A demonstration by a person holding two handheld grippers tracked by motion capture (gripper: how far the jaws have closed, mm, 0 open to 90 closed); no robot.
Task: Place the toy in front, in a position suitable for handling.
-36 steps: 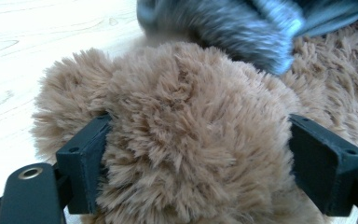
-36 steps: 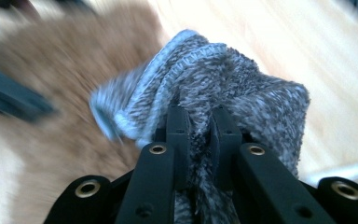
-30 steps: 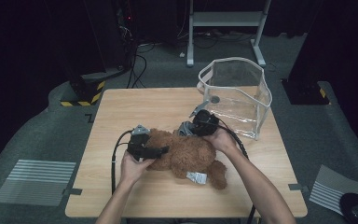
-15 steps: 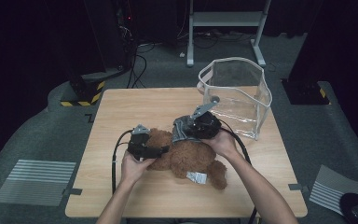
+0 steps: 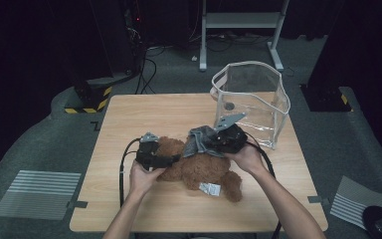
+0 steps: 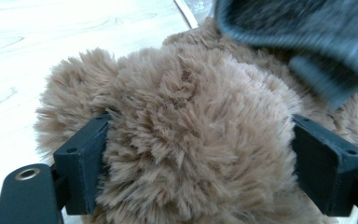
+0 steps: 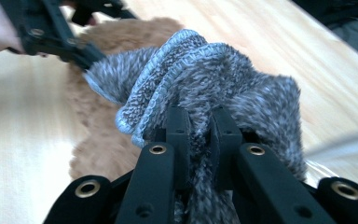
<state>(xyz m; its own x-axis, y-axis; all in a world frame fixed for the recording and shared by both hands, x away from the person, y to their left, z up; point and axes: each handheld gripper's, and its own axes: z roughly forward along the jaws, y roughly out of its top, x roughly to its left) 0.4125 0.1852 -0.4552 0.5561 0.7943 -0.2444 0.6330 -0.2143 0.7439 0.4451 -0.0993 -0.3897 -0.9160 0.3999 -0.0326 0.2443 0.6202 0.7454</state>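
Centrally on wooden worktop [image 5: 129, 209] in dark room: brown teddy bear [image 5: 199, 167], clear bag [image 5: 251, 99] at far right. Left gripper [image 5: 171, 159] held level, fingers [image 6: 81, 163] clamping bear's head. Right gripper [image 5: 204, 142] raised over bear, fingers [image 7: 179, 135] pinching grey cloth [image 7: 214, 88].

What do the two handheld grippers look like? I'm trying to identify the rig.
Both are black. The left gripper and right gripper each carry a grey three-cornered plate and trail a black cable. The jaws are blocky, on arms with brass-coloured rivets. The forearms are bare, without sleeves.
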